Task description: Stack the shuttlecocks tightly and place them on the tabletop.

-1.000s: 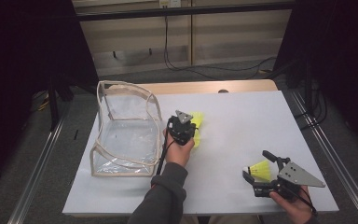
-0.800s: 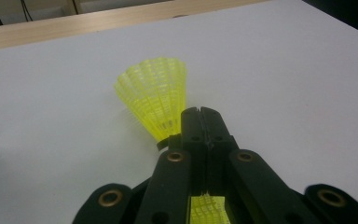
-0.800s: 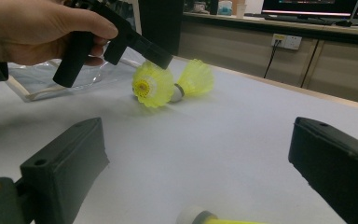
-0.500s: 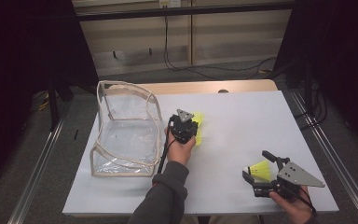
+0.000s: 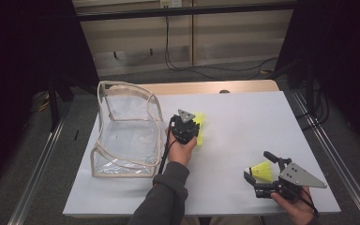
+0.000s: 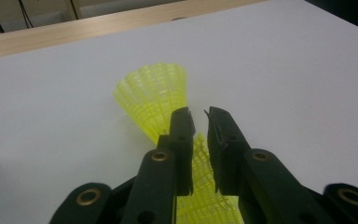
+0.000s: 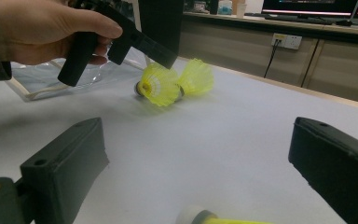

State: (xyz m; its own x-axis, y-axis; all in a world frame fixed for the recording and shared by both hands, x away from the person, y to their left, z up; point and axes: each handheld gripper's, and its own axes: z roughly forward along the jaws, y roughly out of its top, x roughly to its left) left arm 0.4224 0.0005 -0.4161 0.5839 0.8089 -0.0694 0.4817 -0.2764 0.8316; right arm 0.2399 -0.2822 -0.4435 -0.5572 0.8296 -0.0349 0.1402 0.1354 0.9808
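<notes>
Two yellow mesh shuttlecocks [image 6: 156, 95], lying on white table [image 5: 243, 117], skirts flared.

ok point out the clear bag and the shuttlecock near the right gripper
clear bag [image 5: 122, 161]: high view, on its front wall.
shuttlecock [image 5: 261, 170]: high view, on its yellow skirt, between the right gripper's open fingers.

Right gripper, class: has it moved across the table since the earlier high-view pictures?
No. The right gripper sits at the same spot near the table's front right corner, with a yellow shuttlecock between its open jaws.
</notes>
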